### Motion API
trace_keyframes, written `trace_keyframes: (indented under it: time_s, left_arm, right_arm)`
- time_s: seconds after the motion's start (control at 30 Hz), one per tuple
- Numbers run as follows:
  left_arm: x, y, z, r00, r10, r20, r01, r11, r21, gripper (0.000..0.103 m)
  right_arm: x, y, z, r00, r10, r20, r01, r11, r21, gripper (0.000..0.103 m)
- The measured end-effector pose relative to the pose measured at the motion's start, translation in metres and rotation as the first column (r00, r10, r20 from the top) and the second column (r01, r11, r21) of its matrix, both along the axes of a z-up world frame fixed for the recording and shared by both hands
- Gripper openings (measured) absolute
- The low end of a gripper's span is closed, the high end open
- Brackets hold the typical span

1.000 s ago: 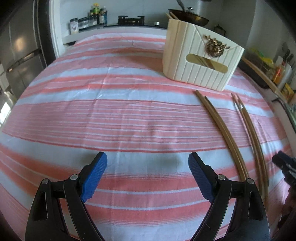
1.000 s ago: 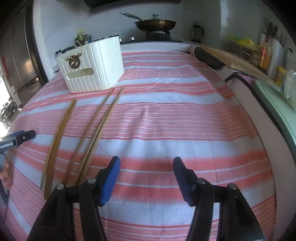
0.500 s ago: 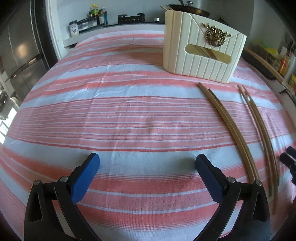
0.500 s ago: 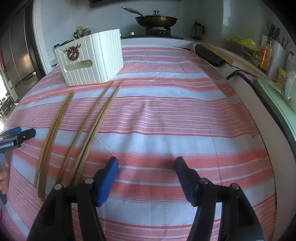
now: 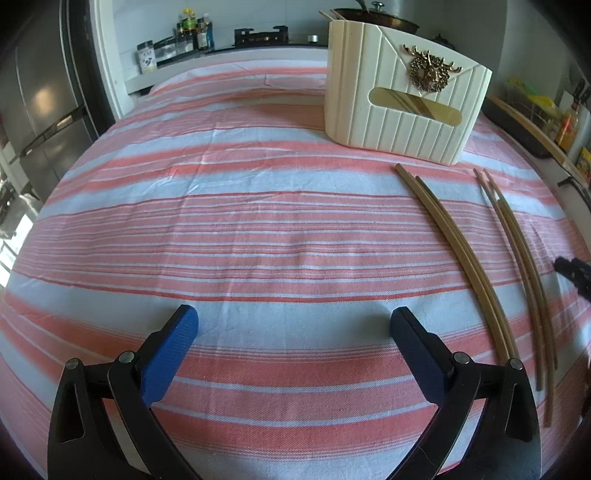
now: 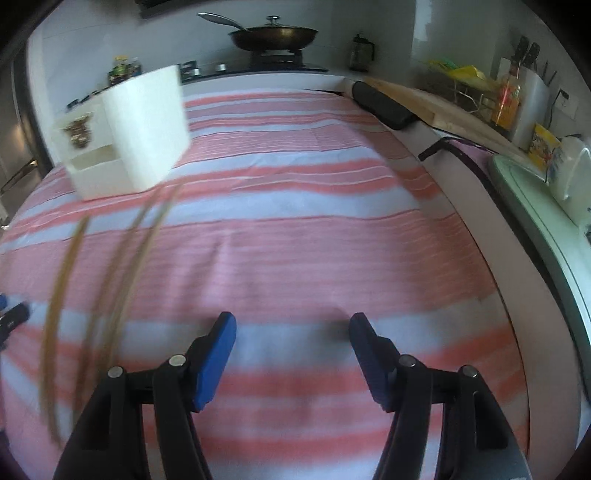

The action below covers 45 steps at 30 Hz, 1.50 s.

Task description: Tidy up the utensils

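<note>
Two pairs of long wooden chopsticks lie on the striped cloth: one pair (image 5: pixel 458 254) nearer the middle, the other pair (image 5: pixel 524 266) further right. In the blurred right wrist view they show as streaks (image 6: pixel 110 273) at the left. A cream ribbed holder (image 5: pixel 402 99) with a brass stag ornament stands beyond them and holds more sticks. My left gripper (image 5: pixel 293 332) is open wide over bare cloth, left of the chopsticks. My right gripper (image 6: pixel 291 328) has its jaws opening with nothing between them, right of the chopsticks; its tip (image 5: pixel 574 273) shows at the left wrist view's right edge.
The red-and-white striped cloth (image 5: pixel 221 229) covers the whole table. Behind it runs a counter with a wok (image 6: pixel 273 35) on a stove and bottles (image 5: pixel 192 26). A wooden board (image 6: pixel 443 107), a black roll (image 6: pixel 384 103) and a dish rack line the right side. A fridge (image 5: pixel 37 92) stands at the left.
My left gripper's jaws spread wider. My right gripper's jaws widened too and it swung to the right, blurring its view; the chopsticks slid towards that view's left edge.
</note>
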<state>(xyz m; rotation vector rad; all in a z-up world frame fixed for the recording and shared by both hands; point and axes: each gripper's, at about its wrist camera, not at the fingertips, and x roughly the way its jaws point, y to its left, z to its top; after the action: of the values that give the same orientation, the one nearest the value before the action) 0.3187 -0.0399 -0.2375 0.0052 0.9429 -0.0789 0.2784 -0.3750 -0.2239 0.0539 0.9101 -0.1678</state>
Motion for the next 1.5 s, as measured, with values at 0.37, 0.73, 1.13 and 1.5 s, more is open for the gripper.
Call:
trace_keyframes:
  time_s: [0.37, 0.73, 1.13, 1.5]
  left_arm:
    - [0.0, -0.0001, 0.0, 1.0, 0.0, 0.0, 0.0, 1.0, 0.0, 0.103]
    - [-0.0002, 0.0, 0.0, 1.0, -0.001, 0.0, 0.001, 1.0, 0.003, 0.103]
    - [-0.0003, 0.0001, -0.0001, 1.0, -0.002, 0.001, 0.002, 1.0, 0.004, 0.103]
    - [-0.0002, -0.0001, 0.0001, 1.0, -0.002, 0.0, 0.002, 1.0, 0.004, 0.103]
  right_arm:
    - [0.0073, -0.0007, -0.0022, 1.0, -0.009, -0.017, 0.009, 1.0, 0.007, 0.089]
    - [0.0071, -0.0019, -0.0015, 1.0, -0.009, -0.017, 0.009, 1.0, 0.008, 0.089]
    - [0.0071, -0.0019, -0.0013, 1.0, -0.009, -0.017, 0.009, 1.0, 0.008, 0.089]
    - [0.0074, -0.0018, -0.0014, 1.0, -0.009, -0.017, 0.009, 1.0, 0.008, 0.089]
